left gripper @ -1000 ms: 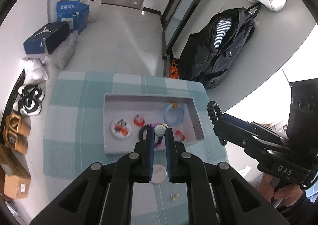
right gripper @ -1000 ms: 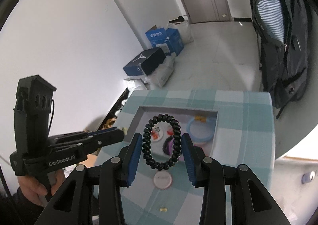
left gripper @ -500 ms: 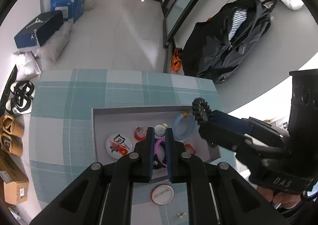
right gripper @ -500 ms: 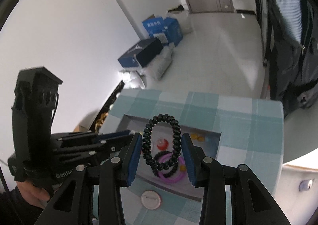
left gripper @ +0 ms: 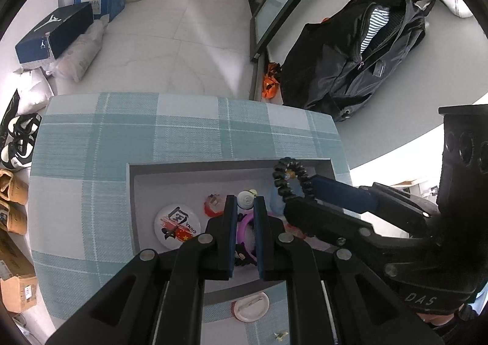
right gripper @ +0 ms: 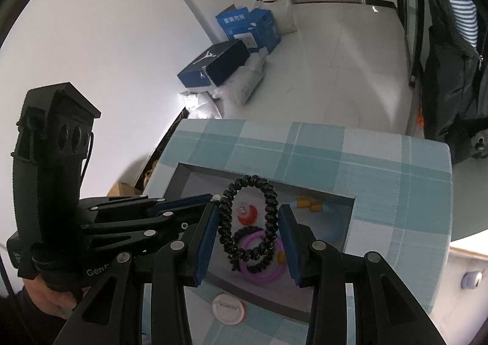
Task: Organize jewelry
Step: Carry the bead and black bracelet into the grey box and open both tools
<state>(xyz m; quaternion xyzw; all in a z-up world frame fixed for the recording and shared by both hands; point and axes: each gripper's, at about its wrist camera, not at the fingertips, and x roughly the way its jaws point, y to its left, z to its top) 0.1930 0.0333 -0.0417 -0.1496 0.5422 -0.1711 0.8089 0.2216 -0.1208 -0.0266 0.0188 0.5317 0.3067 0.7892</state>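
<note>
my right tongs [right gripper: 248,233] pinch black spiral hair tie [right gripper: 248,220] | lowered over grey tray's [right gripper: 347,223] right end | left tongs [left gripper: 245,220] pressed together, empty | drop next

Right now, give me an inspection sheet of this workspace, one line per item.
Surface: teal plaid tablecloth, flat.
Job's things: black coil hair tie in the right tongs above the grey tray; the tray holds a purple ring, a second black coil tie, a printed badge, a red charm and a blue ring.
Clutter: white badge and a small gold piece on the cloth in front of the tray.
Grippers: left tongs shut, empty.
Cables: nothing seen.
Surroundings: black backpack, boxes, shoes.
</note>
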